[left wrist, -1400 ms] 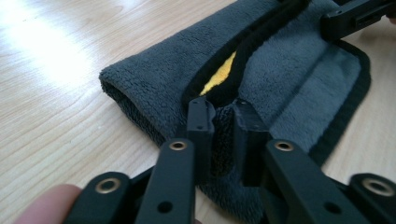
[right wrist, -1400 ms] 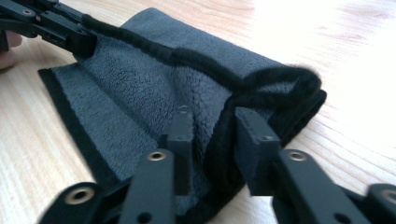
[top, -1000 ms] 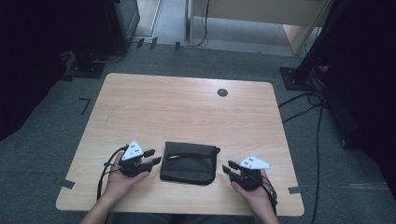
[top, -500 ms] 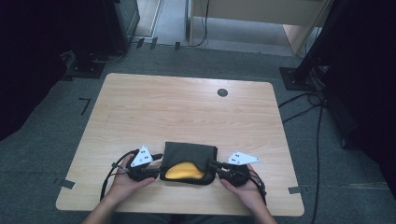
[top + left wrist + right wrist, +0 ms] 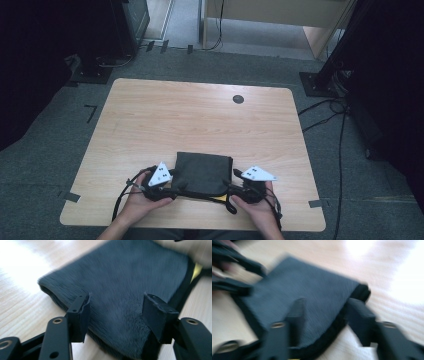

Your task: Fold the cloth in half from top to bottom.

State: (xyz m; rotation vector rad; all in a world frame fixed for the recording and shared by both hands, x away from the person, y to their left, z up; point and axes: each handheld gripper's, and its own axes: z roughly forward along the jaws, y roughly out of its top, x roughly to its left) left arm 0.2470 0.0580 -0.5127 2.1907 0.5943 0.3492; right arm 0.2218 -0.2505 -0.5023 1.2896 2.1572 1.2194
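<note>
1. High view: a dark pouch [image 5: 202, 172] lies flat on the table [image 5: 200, 117], near its front edge, between the person's two hands. The left gripper [image 5: 167, 184] sits at the pouch's left front corner and the right gripper [image 5: 239, 186] at its right front corner. A sliver of yellow [image 5: 218, 199] shows under the front hem. How wide the jaws stand cannot be told from here.
2. Left gripper view: the jaws have just been opening and stand apart. The pouch [image 5: 130, 290] lies between and beyond the fingers [image 5: 82, 315], its corner reaching in between them. The pads do not press on it.
3. Right gripper view: the picture is blurred. The jaws have just been opening and stand apart, with the pouch's [image 5: 307, 292] near corner in the gap between the fingers [image 5: 297, 312]. No squeeze on the cloth shows. The left gripper [image 5: 249, 280] shows at the far corner.
</note>
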